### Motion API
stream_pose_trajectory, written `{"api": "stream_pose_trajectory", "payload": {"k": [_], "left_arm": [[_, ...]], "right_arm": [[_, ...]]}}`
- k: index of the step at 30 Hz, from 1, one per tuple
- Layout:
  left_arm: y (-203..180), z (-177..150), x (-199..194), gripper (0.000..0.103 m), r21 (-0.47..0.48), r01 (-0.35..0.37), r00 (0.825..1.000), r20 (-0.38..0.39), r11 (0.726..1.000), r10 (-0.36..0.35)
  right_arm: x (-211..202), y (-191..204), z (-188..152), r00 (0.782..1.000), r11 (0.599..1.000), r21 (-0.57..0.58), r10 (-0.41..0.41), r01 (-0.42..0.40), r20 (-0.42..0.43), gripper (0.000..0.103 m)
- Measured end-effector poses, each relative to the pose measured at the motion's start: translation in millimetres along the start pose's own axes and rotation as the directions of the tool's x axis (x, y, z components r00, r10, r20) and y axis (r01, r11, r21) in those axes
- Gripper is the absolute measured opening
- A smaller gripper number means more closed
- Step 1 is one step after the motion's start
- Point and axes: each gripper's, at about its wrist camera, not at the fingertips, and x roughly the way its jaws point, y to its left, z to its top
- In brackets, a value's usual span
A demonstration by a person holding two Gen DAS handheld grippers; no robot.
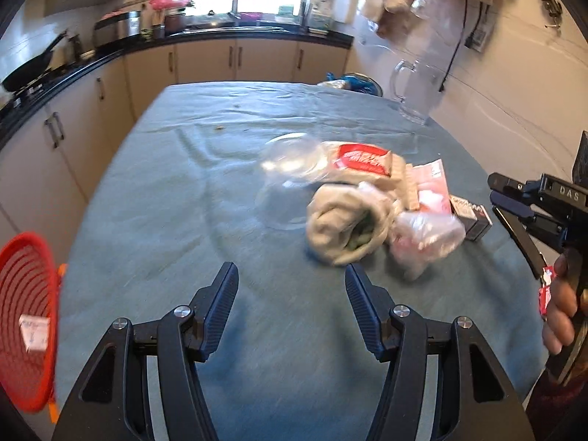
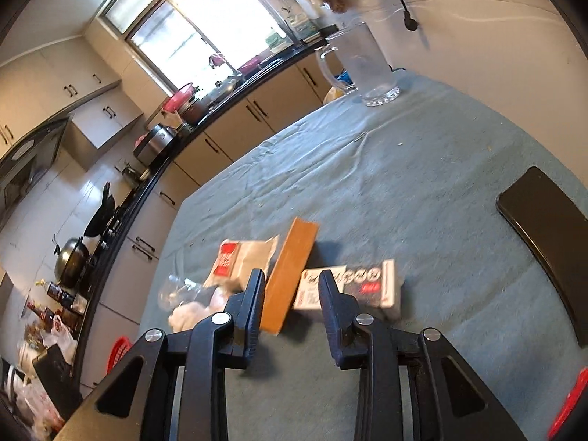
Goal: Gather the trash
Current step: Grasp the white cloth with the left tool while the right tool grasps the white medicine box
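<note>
**Both grippers open, closing in on the litter pile**

The step in hand looks like the approach to a pick — neither gripper holds anything between its fingers. The left gripper (image 1: 292, 290) hangs above the blue-green tablecloth (image 1: 176, 191) with its jaws spread wide and nothing between them. The pile of trash lies ahead of it at about one o'clock: a crumpled grey bag (image 1: 347, 226) nearest, a red-and-white packet (image 1: 362, 160) behind it, a clear plastic lid (image 1: 294, 163) at its left, a pink wrapper (image 1: 431, 180) and a small dark box (image 1: 472, 217) at its right. At nine o'clock, off the table edge, stands the red basket (image 1: 27, 316), with a scrap of paper already inside — by my judgement the place where the trash goes.

The right gripper (image 2: 290, 286) is moderately open and empty, low over the cloth. Straight ahead at twelve o'clock a brown cardboard box (image 2: 290, 272) shows in the gap between its fingers, and a white printed carton (image 2: 371, 286) lies just past its right finger. A black phone (image 2: 547, 235) rests at two o'clock, a glass jug (image 2: 367, 66) far off at twelve; neither is trash.

Next, each gripper would need to go forward and down until one piece sits between the fingers, then close. The brown box seems the handier target for the right; the soft grey bag will likely crush under the left, so a grip across its bulk should serve best.
</note>
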Motion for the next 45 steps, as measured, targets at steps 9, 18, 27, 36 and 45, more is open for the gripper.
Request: {"api": "stream_pose_trajectory", "payload": {"k": [9,18,27,36,45], "left_arm": [[-11,16,45,0.059,-0.015,0.023,0.998,-0.06,1.0,-0.024],[-15,16,58,0.026,-0.026,0.091,0.995,-0.044,0.996,-0.092],[-11,13,59,0.021,-0.018,0.101,0.994,-0.038,0.995,-0.101],[-5,15,61,0.028,-0.048,0.106,0.993,-0.038,0.993,-0.108],[-5,12,54,0.016,-0.03,0.106,0.994,-0.02,0.994,-0.107]], "right_arm": [[8,-47,11,0.999,0.996,0.085,-0.039,0.04,-0.014,0.035],[36,-66,17,0.997,0.99,0.129,-0.047,0.054,-0.054,0.046],[26,-31,-30,0.965,0.994,-0.027,0.101,-0.11,-0.244,0.046],[14,-26,-28,0.985,0.986,-0.167,-0.031,0.002,-0.168,0.047],[24,5,-37,0.987,0.951,-0.305,-0.098,0.056,-0.125,0.054]]}}
